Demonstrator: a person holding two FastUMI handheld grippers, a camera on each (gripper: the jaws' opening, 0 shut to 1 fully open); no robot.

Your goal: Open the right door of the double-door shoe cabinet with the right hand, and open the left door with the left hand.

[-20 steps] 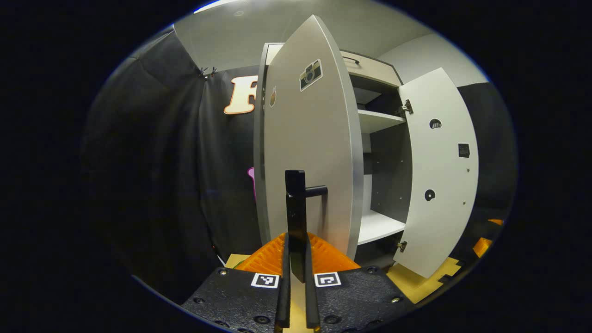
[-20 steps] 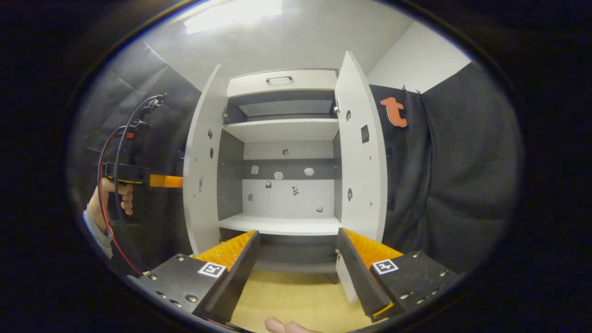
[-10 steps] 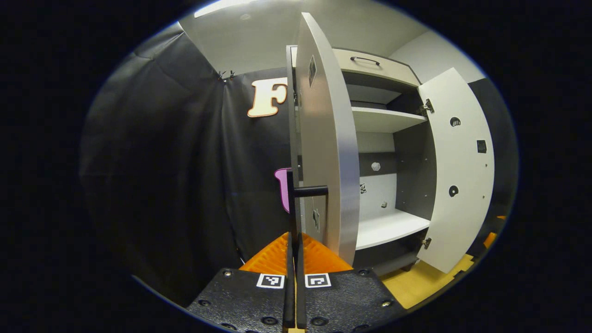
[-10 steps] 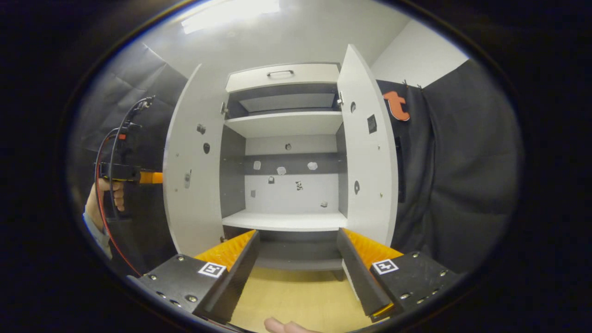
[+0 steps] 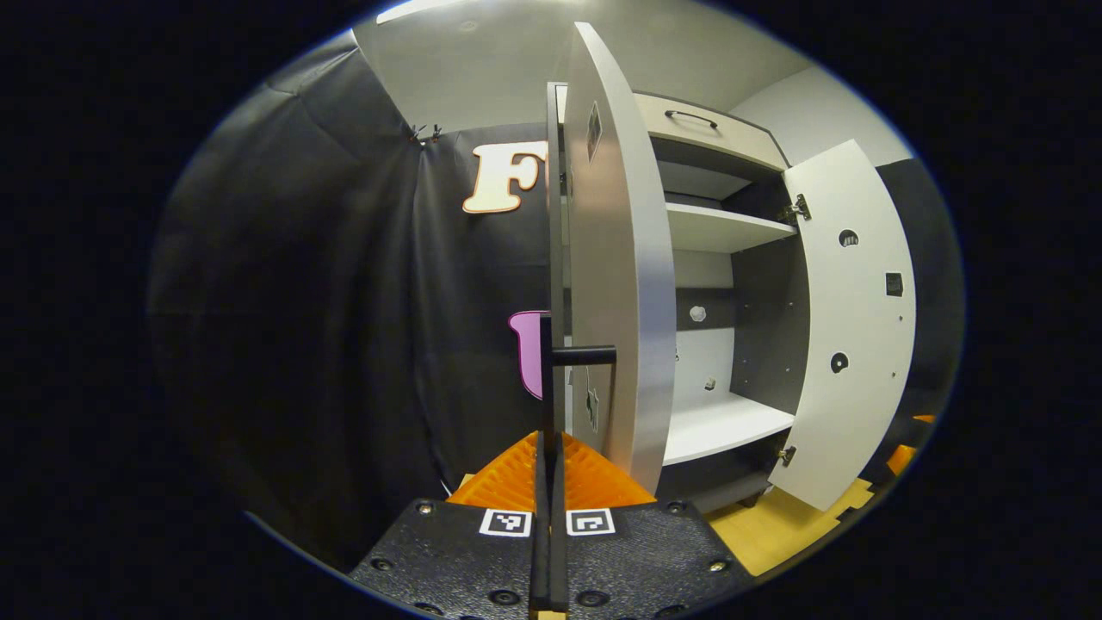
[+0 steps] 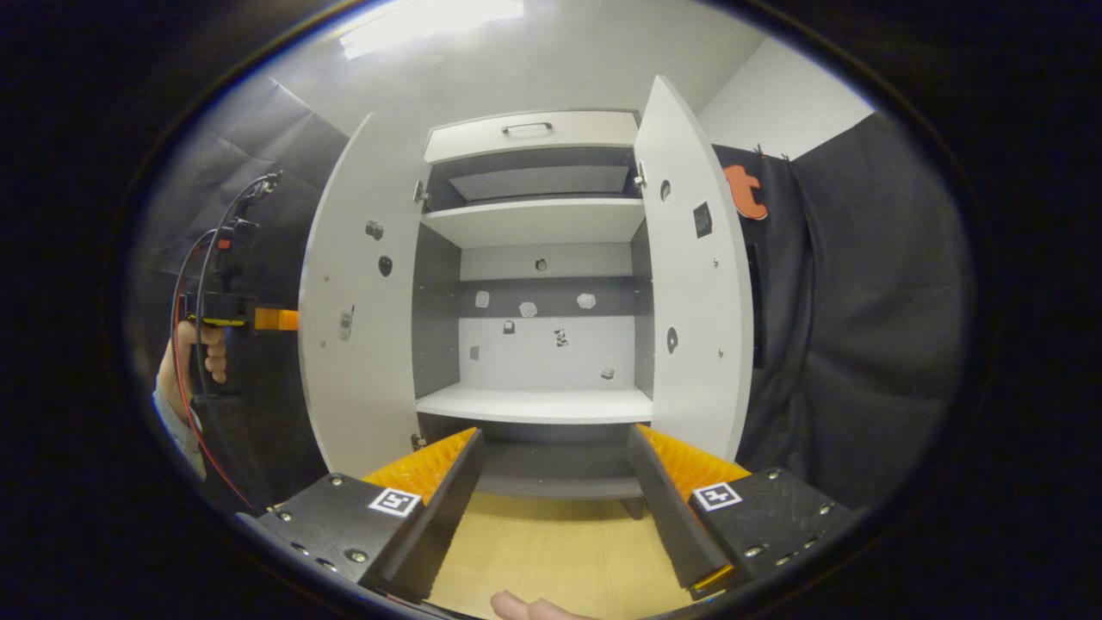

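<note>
2 doors open; left claw (image 5: 548, 482) clamps handle (image 5: 547, 379).

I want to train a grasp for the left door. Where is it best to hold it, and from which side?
Grip the upright black bar handle on the left door. Come from the front, jaws either side of the bar, as the left gripper holds it now: the bar stands off the door's face on a short post.

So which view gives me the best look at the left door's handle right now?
The left gripper view: the handle stands close and centred, clamped in the left hand-held gripper, on the nearly edge-on left door. In the right gripper view the left door shows its inner face, which hides the handle.
</note>
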